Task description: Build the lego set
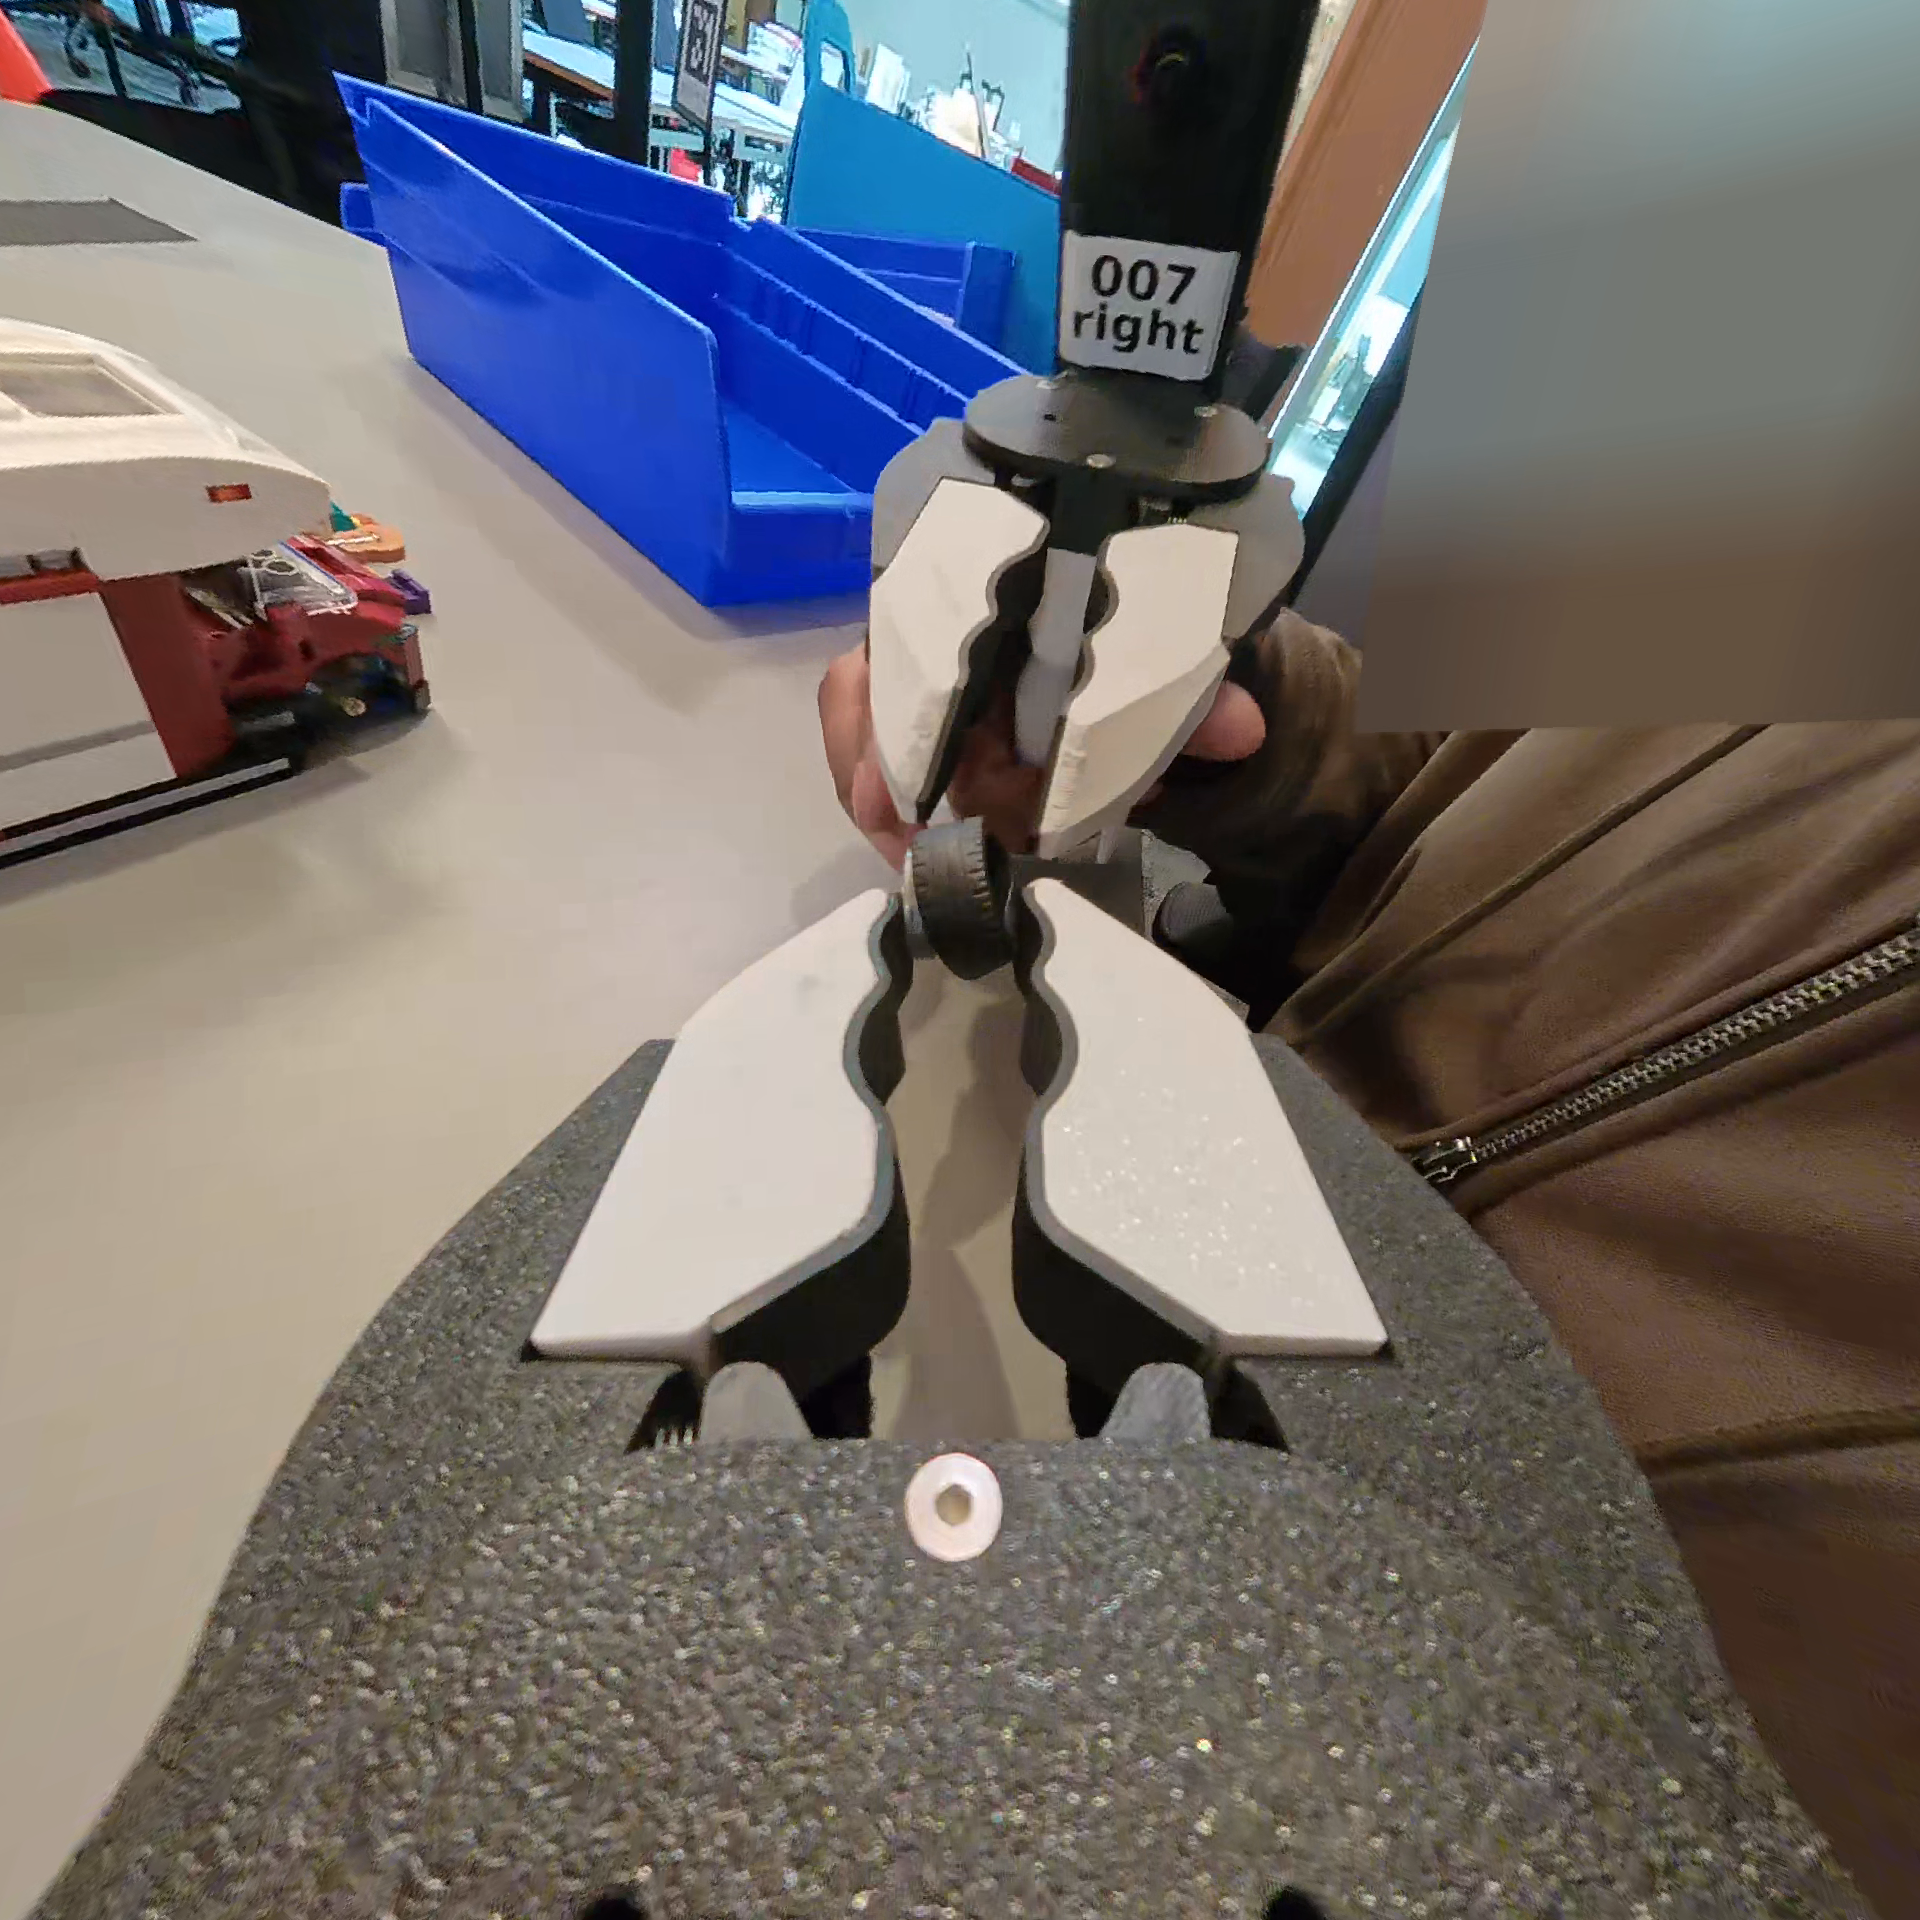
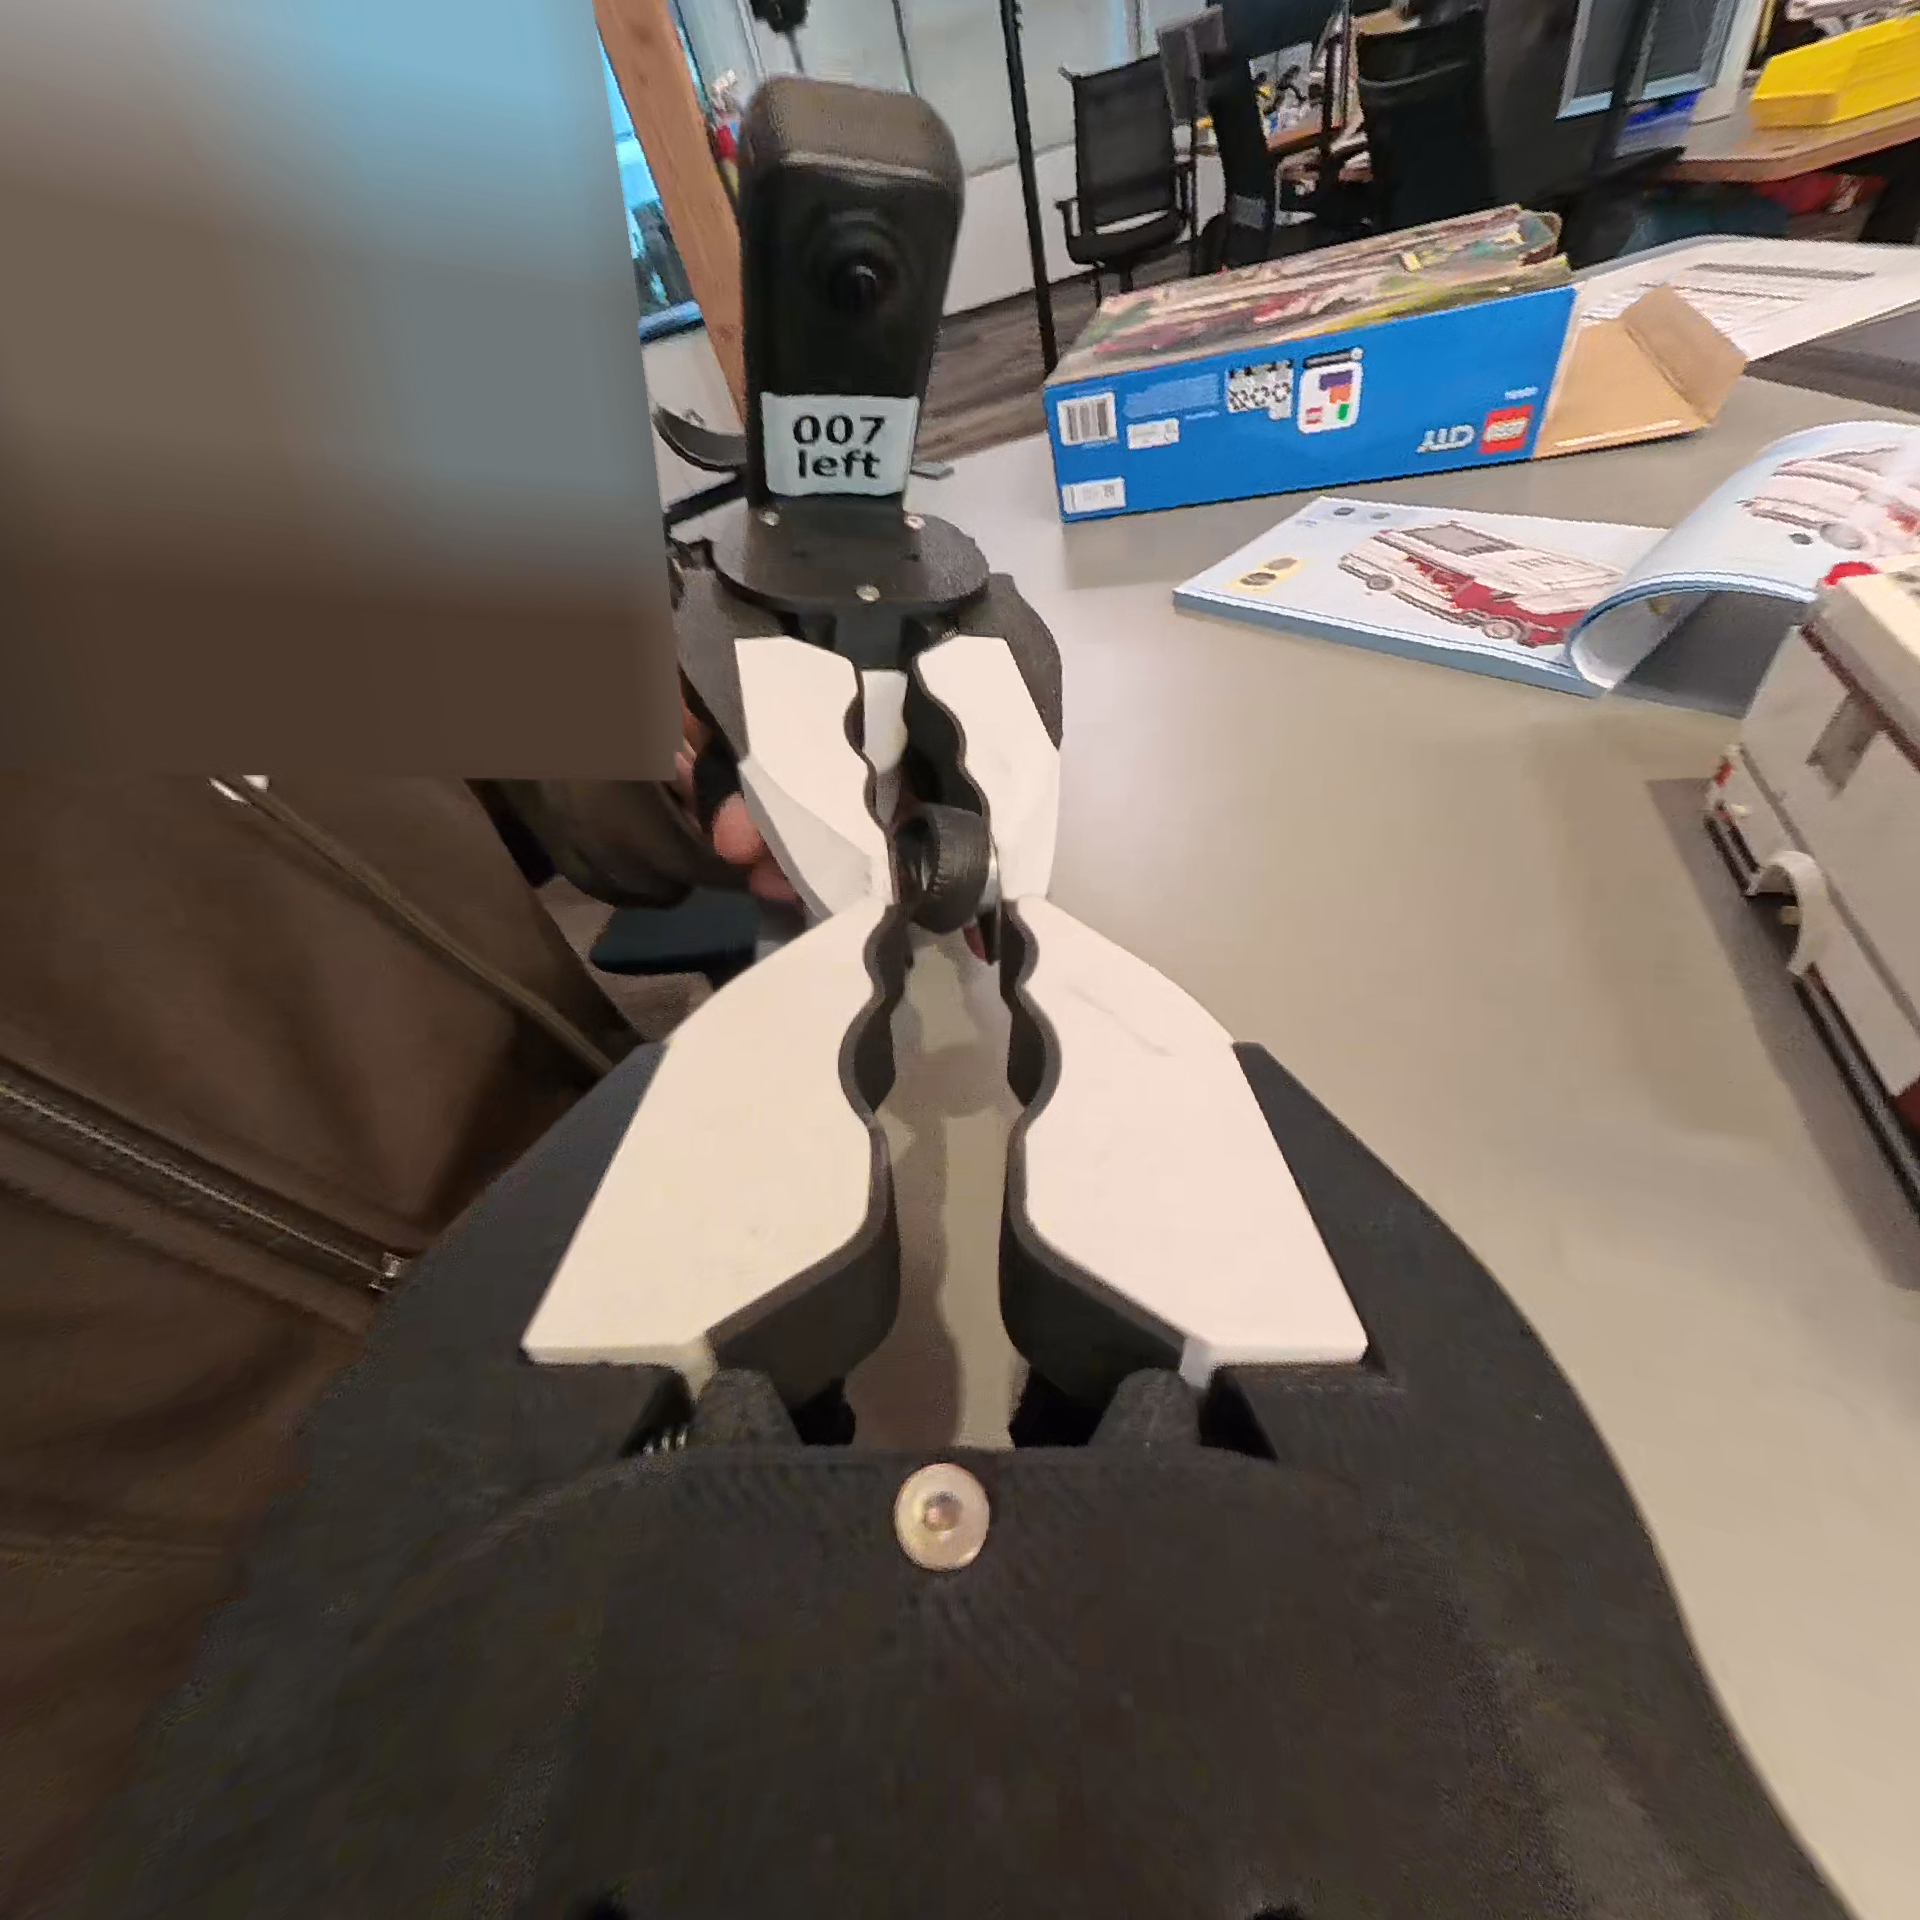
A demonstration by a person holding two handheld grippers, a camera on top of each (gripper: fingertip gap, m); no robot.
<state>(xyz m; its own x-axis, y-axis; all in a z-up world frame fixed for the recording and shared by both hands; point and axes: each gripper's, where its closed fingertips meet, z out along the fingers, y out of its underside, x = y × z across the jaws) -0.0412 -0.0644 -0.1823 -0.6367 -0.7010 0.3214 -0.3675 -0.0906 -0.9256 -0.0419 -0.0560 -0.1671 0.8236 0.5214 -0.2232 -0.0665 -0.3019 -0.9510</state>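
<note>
A small black toy wheel (image 1: pixel 961 909) with a grey hub hangs above the grey table (image 1: pixel 416 987), between two grippers that face each other tip to tip. My left gripper (image 1: pixel 961 899) is shut on the wheel, with its fingertips pressed on the wheel's two sides. The right wrist view shows the same grip on the wheel (image 2: pixel 951 868). My right gripper (image 2: pixel 948 920) has its tips astride the wheel's edge. In the left wrist view one right gripper fingertip (image 1: pixel 1049 836) stands apart from the tyre, so the right gripper (image 1: pixel 982 831) does not clamp it.
Blue bins (image 1: pixel 644 416) stand at the back of the table. A white and red toy camper model (image 1: pixel 125 623) stands to one side and shows again in the right wrist view (image 2: pixel 1849 779). A blue box (image 2: pixel 1309 405) and an open booklet (image 2: pixel 1455 592) lie beyond. A person's brown jacket (image 1: pixel 1662 1143) is close by. Only a small space, under 4 cm, lies between the two pairs of fingers.
</note>
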